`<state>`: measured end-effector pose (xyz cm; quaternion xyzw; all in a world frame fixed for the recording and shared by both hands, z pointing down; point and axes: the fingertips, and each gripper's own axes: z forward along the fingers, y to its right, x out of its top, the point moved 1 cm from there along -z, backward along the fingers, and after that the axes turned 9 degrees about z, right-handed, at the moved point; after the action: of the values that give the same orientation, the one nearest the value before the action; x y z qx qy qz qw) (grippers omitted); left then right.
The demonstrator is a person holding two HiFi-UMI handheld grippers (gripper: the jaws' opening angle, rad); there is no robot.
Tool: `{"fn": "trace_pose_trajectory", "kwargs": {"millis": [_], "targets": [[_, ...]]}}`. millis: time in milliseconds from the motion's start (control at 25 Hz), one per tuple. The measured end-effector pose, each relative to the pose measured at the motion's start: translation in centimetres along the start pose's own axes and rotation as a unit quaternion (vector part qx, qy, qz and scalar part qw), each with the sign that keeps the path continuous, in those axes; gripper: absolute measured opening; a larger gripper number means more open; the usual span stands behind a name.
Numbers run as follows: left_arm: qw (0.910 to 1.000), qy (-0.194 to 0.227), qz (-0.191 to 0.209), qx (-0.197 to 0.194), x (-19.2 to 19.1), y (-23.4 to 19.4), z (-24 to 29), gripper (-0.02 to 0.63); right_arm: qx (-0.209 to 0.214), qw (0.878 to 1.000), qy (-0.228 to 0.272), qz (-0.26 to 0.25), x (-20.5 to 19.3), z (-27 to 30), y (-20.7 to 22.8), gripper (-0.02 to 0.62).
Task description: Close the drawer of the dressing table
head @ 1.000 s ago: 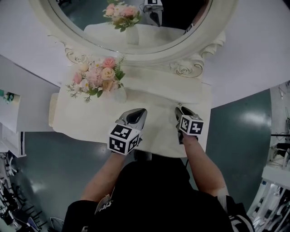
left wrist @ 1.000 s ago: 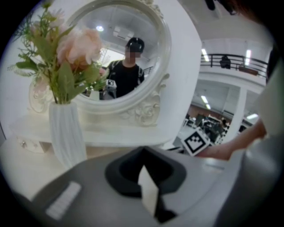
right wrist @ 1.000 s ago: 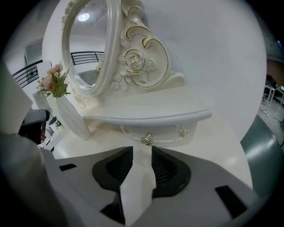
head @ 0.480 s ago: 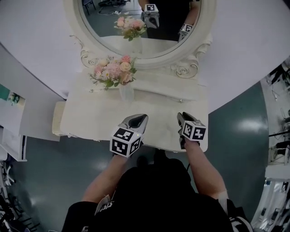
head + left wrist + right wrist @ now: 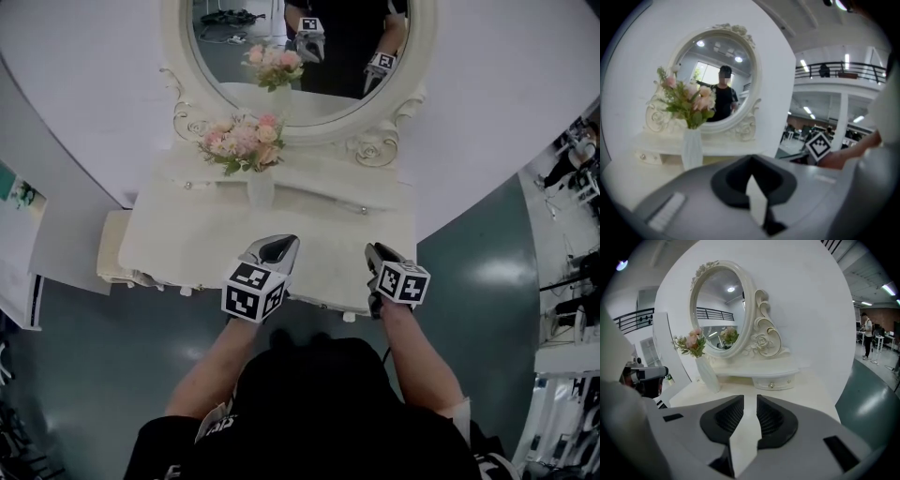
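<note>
The white dressing table (image 5: 202,234) stands against the wall under its oval mirror (image 5: 300,56). A small upper drawer with a round knob (image 5: 772,382) sits below the mirror and looks pushed in. Small knobs (image 5: 349,317) show under the table's front edge. My left gripper (image 5: 281,242) hovers over that front edge, fingertips together, nothing in it (image 5: 750,161). My right gripper (image 5: 373,251) hangs over the front right corner. Its jaws are closing, with a narrow empty gap still between them (image 5: 750,397).
A white vase (image 5: 260,192) of pink flowers (image 5: 246,141) stands at the table's back left. A low white piece (image 5: 108,248) juts out at the table's left end. Teal floor (image 5: 469,253) surrounds the table. A person (image 5: 868,336) stands far off to the right.
Both grippers have drawn back from over the tabletop to its front edge and risen. The whole table and mirror have come into the head view.
</note>
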<state>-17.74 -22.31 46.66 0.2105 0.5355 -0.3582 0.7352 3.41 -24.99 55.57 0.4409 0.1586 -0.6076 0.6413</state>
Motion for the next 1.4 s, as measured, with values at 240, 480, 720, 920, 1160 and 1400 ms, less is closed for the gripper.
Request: {"fn": "trace_pose_trajectory", "kwargs": {"millis": [240, 480, 720, 920, 1160, 1400], "targets": [[1.0000, -0.002, 0.002, 0.001, 0.4, 1.4, 0.7, 0.009, 0.021, 1.000, 0.012, 0.003, 0.7, -1.7, 0.2, 0.074], [0.9998, -0.002, 0.010, 0.015, 1.9, 3.8, 2.7, 0.009, 0.060, 0.998, 0.023, -0.002, 1.7, -4.1, 1.5, 0.072], [0.9994, -0.003, 0.012, 0.032, 3.6, 7.5, 4.7, 0.009, 0.086, 0.996, 0.038, -0.012, 4.0, -6.6, 4.8, 0.061], [0.9988, -0.004, 0.014, 0.047, 4.5, 10.3, 6.0, 0.009, 0.121, 0.991, 0.048, -0.032, 5.3, -8.6, 6.3, 0.037], [0.9967, 0.009, 0.010, 0.080, 6.1, 12.5, 6.5, 0.009, 0.179, 0.980, 0.060, -0.061, 6.6, -11.6, 7.0, 0.023], [0.9952, 0.020, 0.002, 0.096, 7.0, 13.2, 6.1, 0.009, 0.190, 0.973, 0.091, -0.092, 8.6, -13.3, 7.3, -0.005]]}}
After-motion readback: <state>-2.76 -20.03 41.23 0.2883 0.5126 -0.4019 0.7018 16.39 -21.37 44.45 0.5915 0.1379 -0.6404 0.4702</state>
